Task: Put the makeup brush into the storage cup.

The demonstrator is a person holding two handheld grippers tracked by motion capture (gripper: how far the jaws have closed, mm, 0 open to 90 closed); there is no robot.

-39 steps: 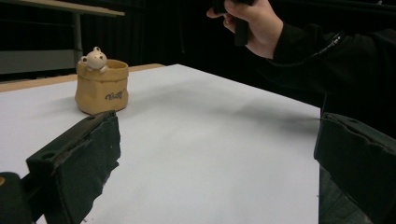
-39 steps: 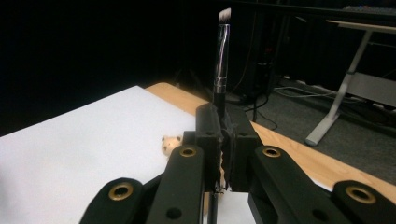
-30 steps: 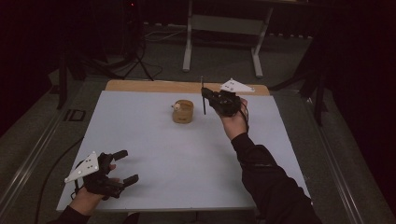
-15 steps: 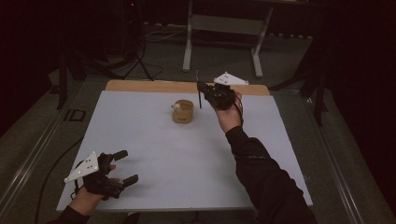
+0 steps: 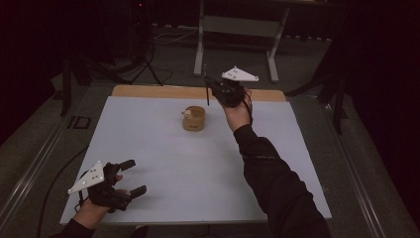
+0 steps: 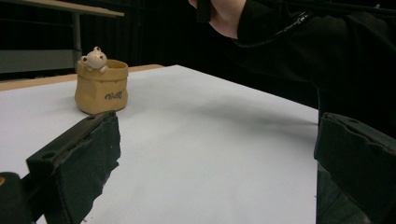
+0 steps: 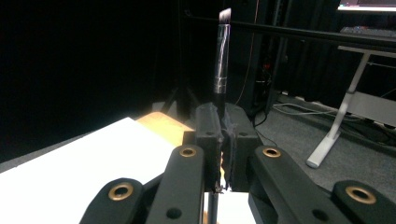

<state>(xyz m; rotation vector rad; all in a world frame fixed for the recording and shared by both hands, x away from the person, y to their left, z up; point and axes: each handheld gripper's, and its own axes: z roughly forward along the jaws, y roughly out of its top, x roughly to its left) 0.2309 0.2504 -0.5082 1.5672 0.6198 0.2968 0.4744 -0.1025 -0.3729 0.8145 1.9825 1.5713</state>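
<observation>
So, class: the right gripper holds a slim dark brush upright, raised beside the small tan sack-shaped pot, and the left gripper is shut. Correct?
Not quite: the left gripper is open, jaws wide apart, as the left gripper view shows. The right gripper does hold the slim dark brush upright, raised beside the small tan sack-shaped pot.

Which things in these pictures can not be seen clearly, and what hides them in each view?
- Lower end of the black stick: right gripper view, hidden between the shut jaws of the right gripper.
- Inside of the small tan pot: high view, too small and dim; left gripper view, its wall blocks it.
- Writing on the pot: left gripper view, too small to read.
- Left gripper: left gripper view, its open jaws are cut by the lower edge.
</observation>
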